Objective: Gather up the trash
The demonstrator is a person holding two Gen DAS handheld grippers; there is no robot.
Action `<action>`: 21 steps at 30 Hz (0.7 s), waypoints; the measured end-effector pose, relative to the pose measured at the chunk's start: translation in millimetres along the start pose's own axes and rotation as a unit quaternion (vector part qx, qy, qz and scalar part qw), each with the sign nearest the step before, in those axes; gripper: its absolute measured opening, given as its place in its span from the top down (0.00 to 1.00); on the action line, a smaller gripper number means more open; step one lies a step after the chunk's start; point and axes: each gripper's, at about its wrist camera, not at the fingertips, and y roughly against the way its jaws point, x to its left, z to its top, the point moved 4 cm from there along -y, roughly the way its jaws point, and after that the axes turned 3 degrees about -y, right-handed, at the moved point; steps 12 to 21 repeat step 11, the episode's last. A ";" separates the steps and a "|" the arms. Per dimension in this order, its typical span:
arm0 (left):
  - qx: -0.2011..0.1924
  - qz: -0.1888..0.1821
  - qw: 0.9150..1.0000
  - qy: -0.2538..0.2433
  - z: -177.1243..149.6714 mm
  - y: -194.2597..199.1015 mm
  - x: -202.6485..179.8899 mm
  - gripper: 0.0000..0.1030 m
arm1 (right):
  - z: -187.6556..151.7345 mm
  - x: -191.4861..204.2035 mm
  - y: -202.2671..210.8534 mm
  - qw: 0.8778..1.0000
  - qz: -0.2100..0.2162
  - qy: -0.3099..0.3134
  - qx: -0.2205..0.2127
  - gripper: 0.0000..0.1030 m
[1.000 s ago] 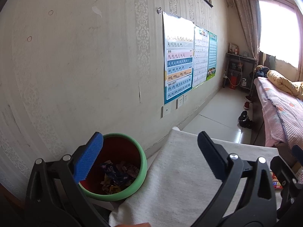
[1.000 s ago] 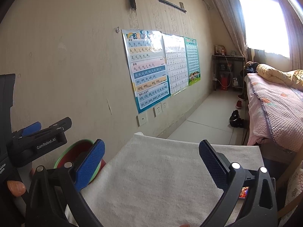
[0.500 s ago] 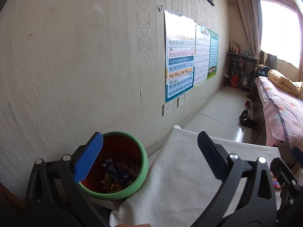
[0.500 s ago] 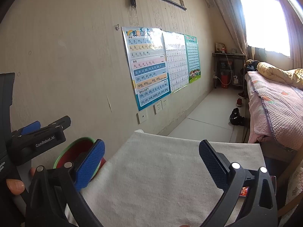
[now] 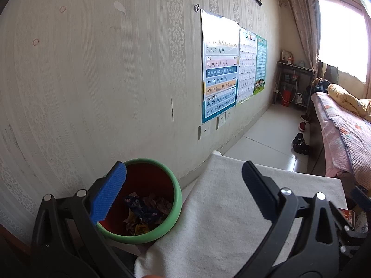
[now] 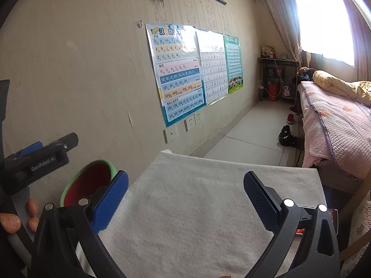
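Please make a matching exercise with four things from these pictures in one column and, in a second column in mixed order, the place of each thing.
Things:
1. wrappers
2. white cloth
3. black shoes
4. pinyin poster

Places:
A. on the floor beside the bed
B. hanging on the wall
C. inside the green-rimmed bin
D. spread over the table, right of the bin

Right pairs: 1-C, 2-D, 3-A, 4-B
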 end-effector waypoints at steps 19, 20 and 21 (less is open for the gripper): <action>0.060 -0.002 0.998 0.020 -27.9 -36.9 40.7 0.05 | -125.9 -110.6 -72.4 0.959 -0.209 -0.061 0.179 0.07; 0.060 -0.002 0.998 0.020 -27.9 -36.9 40.7 0.05 | -125.9 -110.6 -72.4 0.959 -0.209 -0.061 0.179 0.07; 0.060 -0.002 0.998 0.020 -27.9 -36.9 40.7 0.05 | -125.9 -110.6 -72.4 0.959 -0.209 -0.061 0.179 0.07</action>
